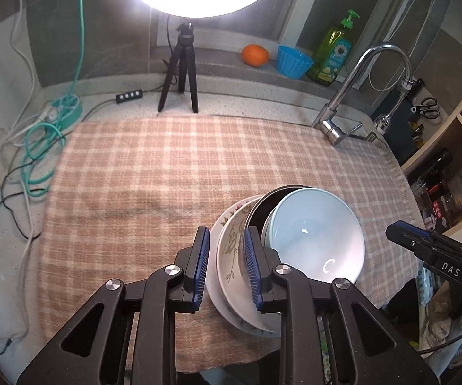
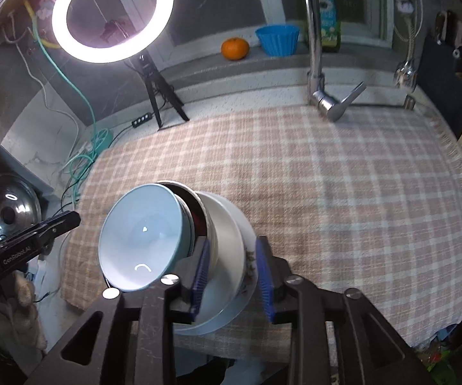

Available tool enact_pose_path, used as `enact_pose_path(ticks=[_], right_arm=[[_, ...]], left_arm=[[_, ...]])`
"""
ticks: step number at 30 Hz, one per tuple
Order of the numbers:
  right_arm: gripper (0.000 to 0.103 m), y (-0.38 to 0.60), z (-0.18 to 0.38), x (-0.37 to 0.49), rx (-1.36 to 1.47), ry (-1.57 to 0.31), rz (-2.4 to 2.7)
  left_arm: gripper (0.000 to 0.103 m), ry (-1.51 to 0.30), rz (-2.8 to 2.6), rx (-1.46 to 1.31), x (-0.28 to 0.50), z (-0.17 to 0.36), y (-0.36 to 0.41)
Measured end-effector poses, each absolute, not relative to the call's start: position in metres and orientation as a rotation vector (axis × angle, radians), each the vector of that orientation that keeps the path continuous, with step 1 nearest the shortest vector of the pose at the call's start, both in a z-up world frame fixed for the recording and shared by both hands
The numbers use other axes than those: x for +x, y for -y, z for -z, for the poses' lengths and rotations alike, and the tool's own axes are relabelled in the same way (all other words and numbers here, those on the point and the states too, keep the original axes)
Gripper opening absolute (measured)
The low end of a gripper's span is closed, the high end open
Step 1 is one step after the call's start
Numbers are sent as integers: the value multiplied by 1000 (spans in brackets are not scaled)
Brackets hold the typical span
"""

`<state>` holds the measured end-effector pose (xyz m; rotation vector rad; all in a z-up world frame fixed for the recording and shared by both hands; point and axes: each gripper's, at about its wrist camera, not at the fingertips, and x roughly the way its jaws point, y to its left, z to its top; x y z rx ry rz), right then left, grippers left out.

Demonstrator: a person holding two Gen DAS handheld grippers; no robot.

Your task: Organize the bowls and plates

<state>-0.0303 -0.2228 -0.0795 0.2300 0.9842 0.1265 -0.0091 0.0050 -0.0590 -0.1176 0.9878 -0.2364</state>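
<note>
Stacking looks done: pale blue bowl [image 1: 314, 237] nested in the dark bowl [image 1: 260, 208] on the floral plates [image 1: 227, 256] near the checked cloth's [image 1: 166, 166] front edge, left gripper [image 1: 226, 266] and right gripper [image 2: 232, 272] both slightly open straddling rims without pinching, so next I'd pull clear.

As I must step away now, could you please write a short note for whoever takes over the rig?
Left gripper: open, jaws astride the plates' rim, apparently not pressing.
Right gripper: open, astride the opposite rim.
Things: one pile near the front edge of the cloth, with plates at the bottom, then the black bowl, and the blue bowl on top.
Done: the stacking, it seems.
Left: draw both grippers clear without tipping the pile.
</note>
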Motion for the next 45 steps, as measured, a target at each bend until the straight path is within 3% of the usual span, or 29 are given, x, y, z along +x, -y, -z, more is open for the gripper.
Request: enact_pose_path(ticks=[2,7,11,15,18,20,25,28,30,45], right_arm=[[32,221,75,-37,216,-958,-113],[40,219,62,-53,174,-884,-74],[42,213,49,-65,119,-823,-43],[44,207,40,-78,93,-778,-29],[45,201,36,-87,74,-761,-23],[57,201,35,-92,85,-754,-27],[64,200,31,-103,94,-735,-12],[77,199,31,-107,111,-725,-17],[77,198,32,-109,110,-728,-17],[78,193,29,-113,85,-715,-16]], left_arm=[[23,-968,235,-110,-15,55,-4],[43,-915,234,-95,-35,43,2],[45,-889,234,-79,-47,36,6],[55,-876,230,-54,-56,35,11],[55,-880,228,-45,-61,34,14],[55,-878,228,-45,-64,34,14],[55,-865,220,-64,-72,30,11],[60,-863,223,-65,-76,29,12],[66,-859,219,-63,-79,28,12],[66,-844,219,-67,-85,24,12]])
